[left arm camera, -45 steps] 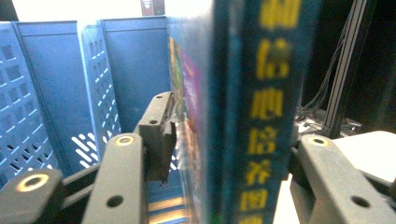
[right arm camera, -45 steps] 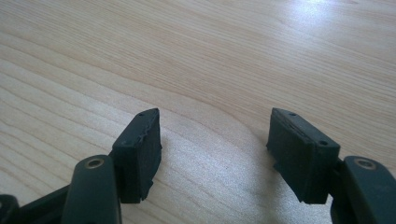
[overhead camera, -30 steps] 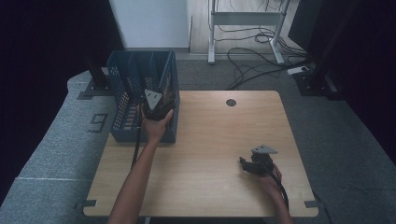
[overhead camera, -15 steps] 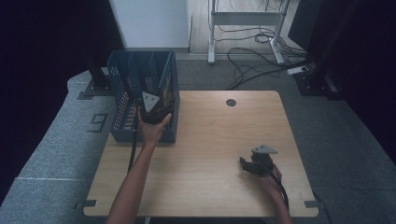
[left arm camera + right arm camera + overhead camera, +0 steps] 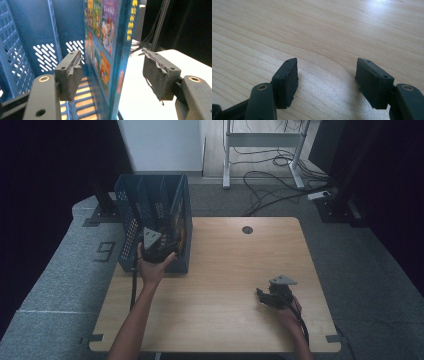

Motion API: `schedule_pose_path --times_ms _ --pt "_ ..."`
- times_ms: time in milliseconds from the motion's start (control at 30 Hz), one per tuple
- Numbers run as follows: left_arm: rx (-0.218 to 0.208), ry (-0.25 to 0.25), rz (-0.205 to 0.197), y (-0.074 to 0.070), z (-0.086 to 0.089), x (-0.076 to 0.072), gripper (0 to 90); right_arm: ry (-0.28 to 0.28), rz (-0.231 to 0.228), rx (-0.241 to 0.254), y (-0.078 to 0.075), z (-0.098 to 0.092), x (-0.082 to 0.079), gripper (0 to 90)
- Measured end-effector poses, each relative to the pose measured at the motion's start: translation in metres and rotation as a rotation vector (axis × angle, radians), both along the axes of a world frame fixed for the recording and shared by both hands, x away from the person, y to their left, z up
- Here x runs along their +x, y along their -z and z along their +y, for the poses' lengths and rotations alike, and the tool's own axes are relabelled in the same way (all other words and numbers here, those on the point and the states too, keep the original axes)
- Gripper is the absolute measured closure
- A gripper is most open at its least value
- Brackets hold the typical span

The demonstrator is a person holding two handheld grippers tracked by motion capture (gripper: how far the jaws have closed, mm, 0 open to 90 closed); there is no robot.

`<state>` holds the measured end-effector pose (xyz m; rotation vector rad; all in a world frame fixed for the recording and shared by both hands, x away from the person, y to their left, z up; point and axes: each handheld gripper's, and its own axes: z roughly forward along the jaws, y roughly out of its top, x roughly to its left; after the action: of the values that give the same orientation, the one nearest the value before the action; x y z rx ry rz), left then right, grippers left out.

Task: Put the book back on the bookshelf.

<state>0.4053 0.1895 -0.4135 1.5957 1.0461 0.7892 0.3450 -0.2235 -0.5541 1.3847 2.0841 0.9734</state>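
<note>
A blue slotted file rack (image 5: 150, 215) stands on the far left corner of the wooden worktop (image 5: 225, 285), its perforated walls and upright dividers marking off several narrow compartments. In the compartment nearest the rack's right wall stands a picture book (image 5: 110, 50), upright on its lower edge, its cover crowded with bright cartoon panels and its blue spine carrying yellow lettering. From above, the book shows as a strip of colour just inside that right wall (image 5: 181, 227). The other compartments of the rack look dark from the high view, and what they hold cannot be told.

The left tongs (image 5: 159, 251) hang at the rack's near end, over its front edge, held by the person's left hand (image 5: 152, 267). In the left gripper view they (image 5: 112, 70) straddle the book's near edge: the left pad sits inside the rack beside the cover, the right pad outside the spine, and neither presses on the book. The jaws have just been opening and now stand apart with the book loose between them.

Well away from the rack, towards the worktop's near right corner, the right tongs (image 5: 272, 295) rest low over bare wood. Seen in the right gripper view (image 5: 327, 75), their pads are apart with nothing between them.
</note>
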Motion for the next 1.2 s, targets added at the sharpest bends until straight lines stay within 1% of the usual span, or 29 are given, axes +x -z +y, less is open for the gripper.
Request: schedule_pose_path --times_ms 200,267,400,467,533,600,667,767,900,967,1067,1200 --pt "0.027 0.049 0.029 0.001 0.0 -0.013 32.8 0.001 0.001 0.0 0.0 0.0 0.0 33.7" --pt "0.041 0.067 0.037 0.004 0.0 -0.019 32.9 0.002 0.0 0.0 0.0 0.0 0.0 33.7" --pt "0.05 0.1 0.058 0.01 0.001 -0.031 33.0 0.002 0.0 0.0 0.0 0.0 0.0 33.7" --pt "0.055 0.12 0.075 0.013 0.002 -0.038 34.3 0.0 0.0 -0.001 0.0 0.0 0.0 33.6" --pt "0.058 0.128 0.079 0.015 0.003 -0.044 34.7 0.0 0.0 -0.001 0.0 0.0 0.0 33.7" --pt "0.053 0.147 0.098 0.019 0.004 -0.05 34.7 0.0 0.0 -0.001 0.0 0.0 0.0 33.6" --pt "0.059 0.151 0.108 0.022 0.005 -0.055 34.7 0.0 0.0 -0.001 0.0 0.0 0.0 33.7" --pt "0.038 0.167 0.128 0.027 0.008 -0.062 34.8 0.0 0.0 0.0 0.0 0.0 0.0 33.6" --pt "0.027 0.193 0.14 0.035 0.008 -0.072 35.0 -0.001 0.0 0.0 0.0 0.0 0.0 33.6" --pt "0.02 0.199 0.128 0.036 0.007 -0.079 36.1 -0.001 0.0 0.0 0.0 0.0 0.0 33.6" --pt "0.008 0.223 0.142 0.04 0.006 -0.089 35.8 0.0 0.0 0.0 0.0 0.0 0.0 33.6" --pt "0.012 0.223 0.155 0.05 0.01 -0.099 35.7 -0.001 0.0 0.0 0.0 0.0 0.0 33.6"
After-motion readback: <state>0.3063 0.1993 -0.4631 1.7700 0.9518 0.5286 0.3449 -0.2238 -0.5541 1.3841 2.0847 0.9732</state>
